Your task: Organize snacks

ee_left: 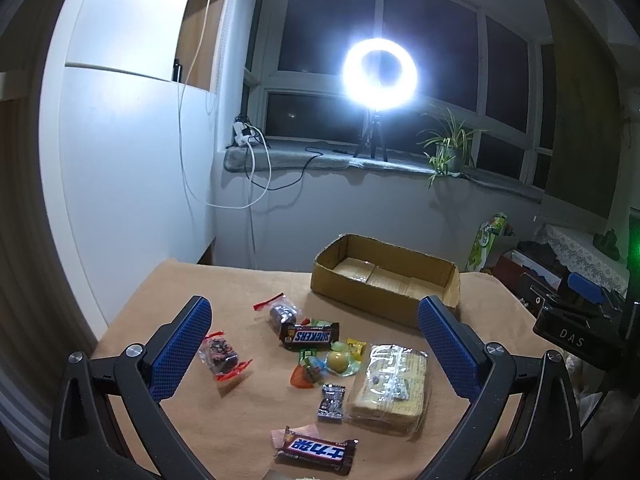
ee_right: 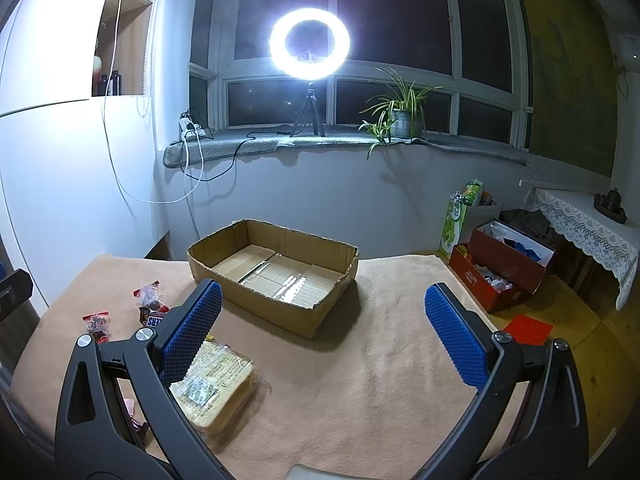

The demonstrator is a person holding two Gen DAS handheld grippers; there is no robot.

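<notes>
- Hovering wide open and empty: left gripper [ee_left: 314, 344] above the loose snacks [ee_left: 310, 336]; right gripper [ee_right: 322, 332] over bare cloth.
- Box [ee_right: 224, 284] stands empty at the far side.
- Advice: close squarely on one wrapper, lift clear, release low inside the box.

Both claws, left [ee_left: 316, 344] & right [ee_right: 322, 332]: black frames w/ silver screws, blue textured pads [ee_left: 182, 350].

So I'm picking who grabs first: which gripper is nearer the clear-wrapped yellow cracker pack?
Right. The right gripper has its left finger directly over the pack; the left gripper hangs farther back, pack toward its right finger.
</notes>
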